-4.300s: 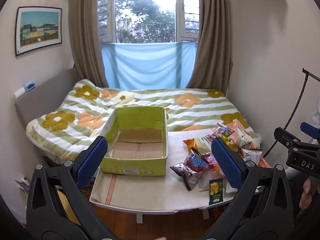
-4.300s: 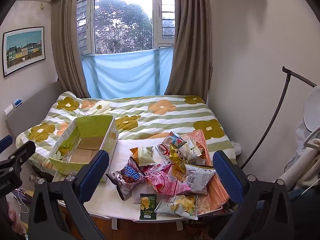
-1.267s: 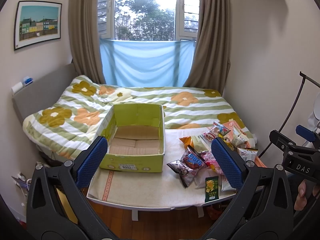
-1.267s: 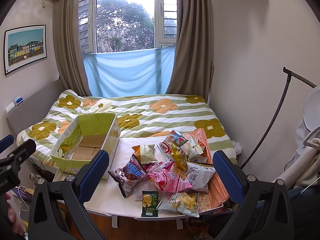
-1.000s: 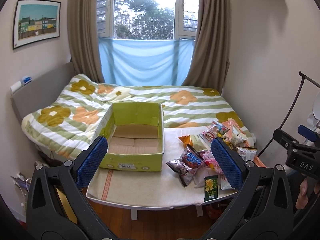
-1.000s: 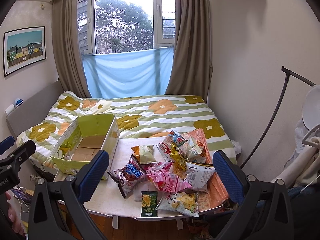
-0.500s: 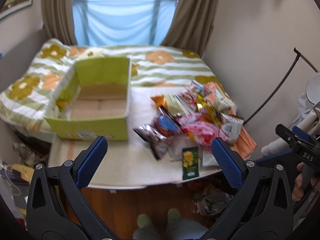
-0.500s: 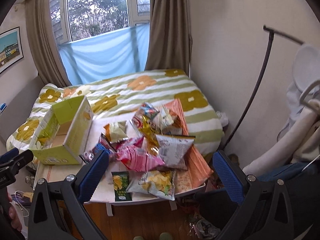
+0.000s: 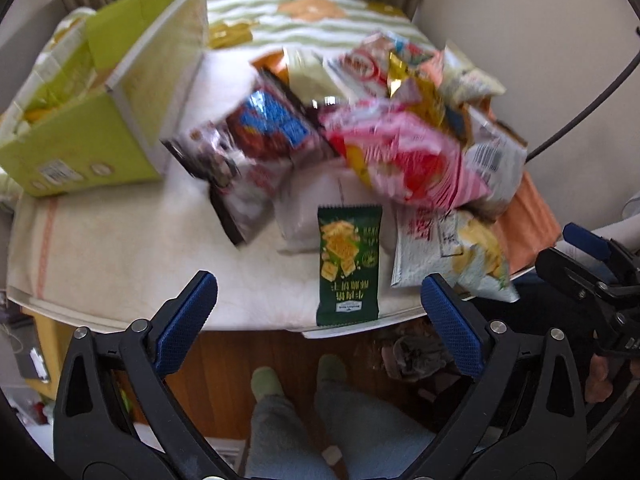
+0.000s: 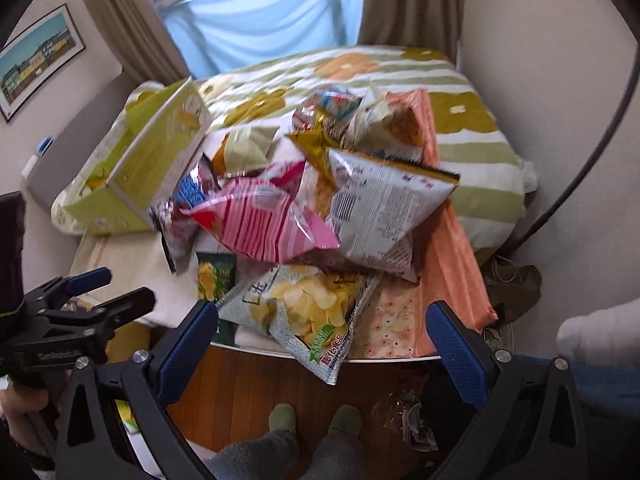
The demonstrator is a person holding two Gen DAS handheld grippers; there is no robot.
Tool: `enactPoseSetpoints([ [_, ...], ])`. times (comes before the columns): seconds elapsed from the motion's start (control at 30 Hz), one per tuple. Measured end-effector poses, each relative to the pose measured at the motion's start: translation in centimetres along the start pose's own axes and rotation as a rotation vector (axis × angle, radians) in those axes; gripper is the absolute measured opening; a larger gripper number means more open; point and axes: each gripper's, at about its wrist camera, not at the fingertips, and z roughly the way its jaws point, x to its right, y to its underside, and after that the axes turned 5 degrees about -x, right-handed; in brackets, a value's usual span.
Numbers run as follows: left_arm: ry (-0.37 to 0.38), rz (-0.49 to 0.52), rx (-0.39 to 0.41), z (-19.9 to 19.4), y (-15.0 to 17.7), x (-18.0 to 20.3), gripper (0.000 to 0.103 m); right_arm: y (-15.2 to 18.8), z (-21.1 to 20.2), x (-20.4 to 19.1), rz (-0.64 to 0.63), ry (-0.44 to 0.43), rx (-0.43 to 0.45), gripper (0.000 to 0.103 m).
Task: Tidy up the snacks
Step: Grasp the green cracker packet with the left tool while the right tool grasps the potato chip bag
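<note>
A pile of snack bags lies on a white table [image 9: 120,248]. A dark green cracker packet [image 9: 347,264] lies at the front edge, also in the right wrist view [image 10: 215,274]. A pink striped bag [image 9: 404,160] [image 10: 264,220], a blue and dark bag [image 9: 256,136] and a silver chip bag [image 10: 308,312] [image 9: 452,256] lie around it. An open green cardboard box [image 9: 104,92] [image 10: 148,160] stands at the left. My left gripper [image 9: 320,304] is open and empty, just in front of the green packet. My right gripper [image 10: 320,328] is open and empty over the chip bag.
A bed with a flowered striped cover [image 10: 472,120] lies behind the table. An orange cloth [image 10: 452,240] hangs over the table's right end. A black curved pole [image 10: 600,128] stands at the right. The person's feet [image 10: 312,420] are on the wooden floor below.
Both grippers have moved forward and tilted down toward the table's front edge. The snack pile now looms much larger. Both stay open.
</note>
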Motion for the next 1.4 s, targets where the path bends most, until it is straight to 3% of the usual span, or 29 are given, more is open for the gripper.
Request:
enactPoseSetpoints([
  [0.23, -0.02, -0.028, -0.088, 4.9, -0.4, 0.3, 0.09, 0.5, 3.5, 0.8, -0.11, -0.058, -0.085, 0.103],
  [0.7, -0.036, -0.037, -0.136, 8.1, -0.9, 1.2, 0.087, 0.4, 6.8, 0.5, -0.241, -0.068, -0.16, 0.103],
  [0.8, -0.021, -0.044, -0.152, 8.7, -1.1, 1.1, 0.076, 0.3, 7.4, 0.6, -0.244, -0.086, -0.176, 0.103],
  [1.0, -0.028, -0.029, -0.157, 9.7, -1.6, 1.4, 0.07, -0.1, 8.1, 1.1, -0.203, -0.124, -0.193, 0.103],
  [1.2, -0.049, 0.016, -0.152, 9.8, -2.0, 2.4, 0.043, -0.4, 8.3, 1.4, -0.174, -0.143, -0.19, 0.103],
  [1.4, -0.019, 0.002, -0.152, 9.8, -2.6, 2.9, 0.04, -0.8, 9.0, 1.3, -0.154, -0.153, -0.193, 0.103],
])
